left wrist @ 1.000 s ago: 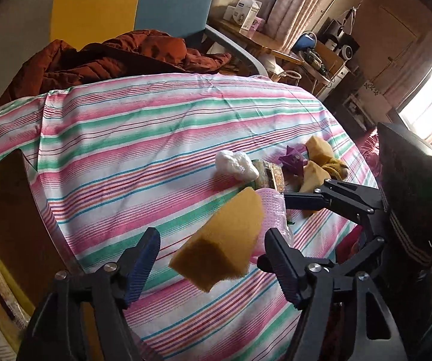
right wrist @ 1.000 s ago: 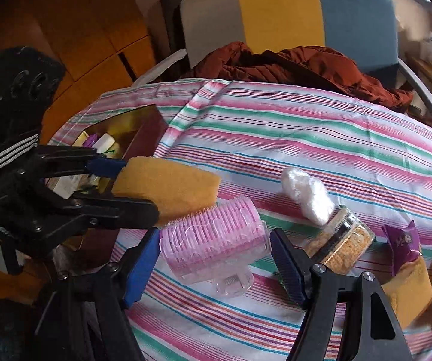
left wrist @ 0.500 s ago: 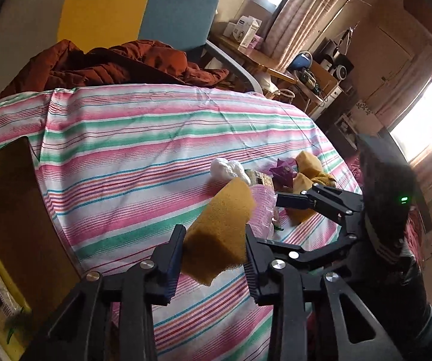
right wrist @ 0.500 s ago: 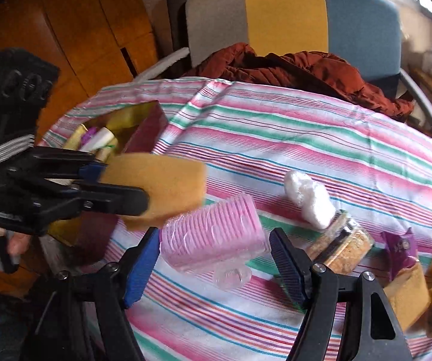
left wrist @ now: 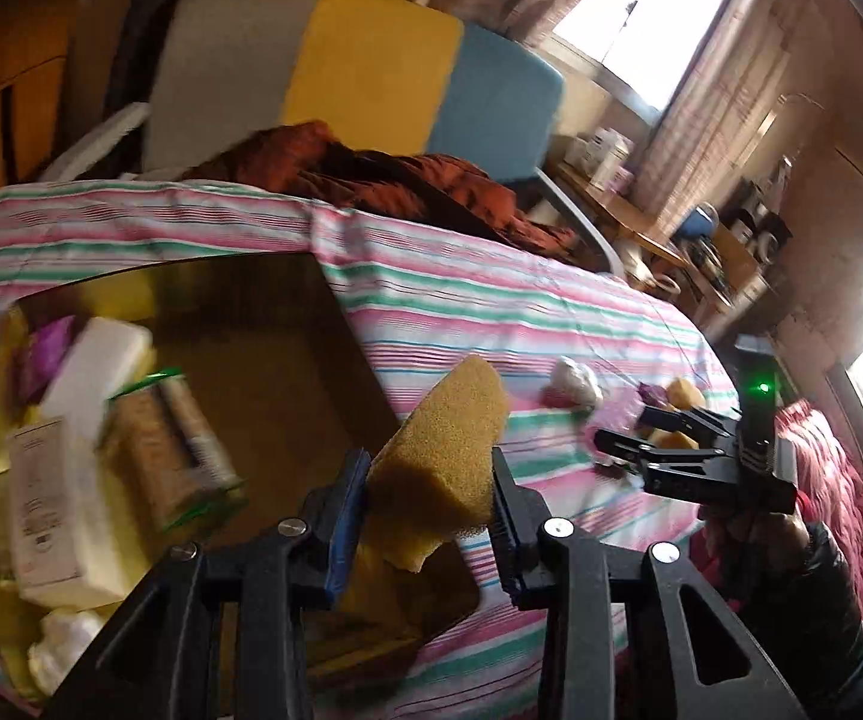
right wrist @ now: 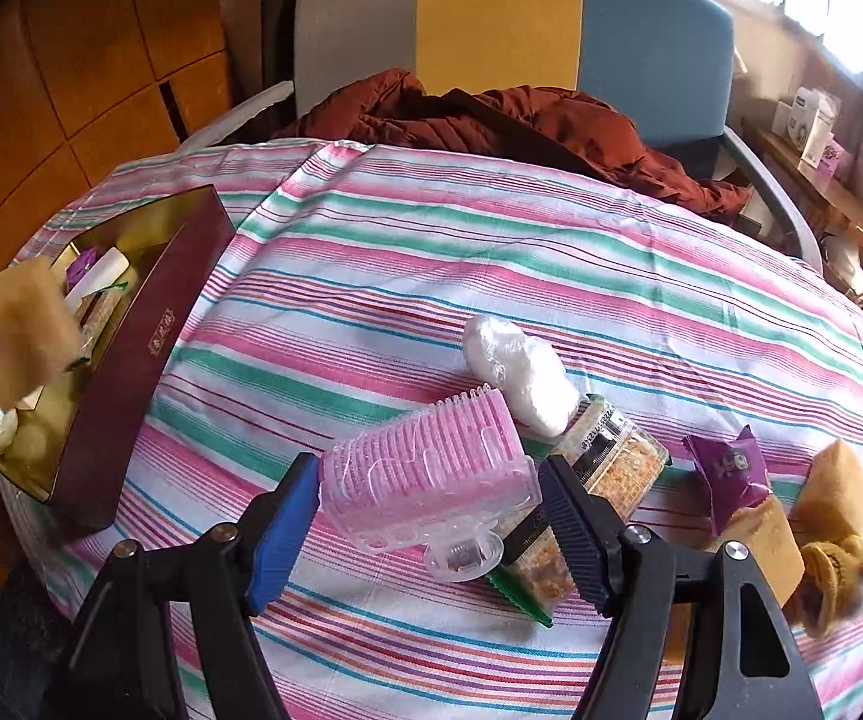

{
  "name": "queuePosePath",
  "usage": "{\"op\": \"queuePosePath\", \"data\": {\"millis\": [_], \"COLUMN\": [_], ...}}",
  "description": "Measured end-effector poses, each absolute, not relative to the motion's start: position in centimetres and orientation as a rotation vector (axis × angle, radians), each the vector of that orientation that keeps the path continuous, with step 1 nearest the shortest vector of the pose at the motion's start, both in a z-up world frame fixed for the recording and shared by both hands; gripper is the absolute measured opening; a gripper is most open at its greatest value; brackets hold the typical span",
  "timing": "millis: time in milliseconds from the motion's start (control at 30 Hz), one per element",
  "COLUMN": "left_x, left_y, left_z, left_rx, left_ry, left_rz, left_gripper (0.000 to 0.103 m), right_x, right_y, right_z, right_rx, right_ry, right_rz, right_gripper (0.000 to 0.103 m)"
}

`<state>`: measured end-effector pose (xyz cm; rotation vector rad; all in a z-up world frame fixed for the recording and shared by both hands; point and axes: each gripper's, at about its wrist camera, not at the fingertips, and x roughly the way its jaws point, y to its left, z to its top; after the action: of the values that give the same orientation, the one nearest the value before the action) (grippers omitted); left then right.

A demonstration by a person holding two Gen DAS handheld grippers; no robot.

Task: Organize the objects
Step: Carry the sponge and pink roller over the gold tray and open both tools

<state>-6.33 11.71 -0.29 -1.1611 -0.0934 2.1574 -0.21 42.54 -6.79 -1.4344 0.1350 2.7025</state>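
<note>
Left tongs (left wrist: 428, 516) bottom center, jaws just closed, now clamped on the yellow sponge (left wrist: 443, 456). Sponge sits above the near right corner of the open box (left wrist: 335, 324), left of frame, holding blurred packets. Striped tabletop (left wrist: 491, 300) behind. Right tongs (left wrist: 623, 438) at right edge, over small items.

Striped tablecloth (right wrist: 491, 252) bears a maroon box (right wrist: 131, 372), white bundle (right wrist: 521, 372), purple packet (right wrist: 728, 474)

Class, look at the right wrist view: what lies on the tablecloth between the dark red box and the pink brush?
Nothing: between the dark red box and the pink brush only bare striped tablecloth shows in the right wrist view.
</note>
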Motion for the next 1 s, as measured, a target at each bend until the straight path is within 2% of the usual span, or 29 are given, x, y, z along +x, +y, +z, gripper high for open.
{"op": "queuePosePath", "data": {"millis": [400, 600, 867, 1000], "left_x": [-4.2, -3.4, -3.0, -3.3], "left_y": [1.6, 1.1, 2.2, 2.3], "left_z": [-2.4, -3.5, -4.1, -4.3], "left_rx": [-1.23, -1.231, -1.215, -1.225], "left_ry": [-0.19, -0.236, -0.156, -0.137], "left_rz": [2.294, 2.248, 2.237, 2.262], "left_gripper": [0.038, 0.038, 0.039, 0.052], "right_x": [-0.3, -2.5, -7.1, -11.1], "right_y": [36.4, 29.9, 24.1, 23.1], "right_z": [-4.4, -3.1, -2.7, -2.7], "right_rx": [-1.4, -1.465, -1.598, -1.6], "right_ry": [0.146, 0.096, 0.066, 0.128], "right_rz": [2.787, 2.901, 2.913, 2.877], "right_gripper": [0.074, 0.075, 0.075, 0.075]}}
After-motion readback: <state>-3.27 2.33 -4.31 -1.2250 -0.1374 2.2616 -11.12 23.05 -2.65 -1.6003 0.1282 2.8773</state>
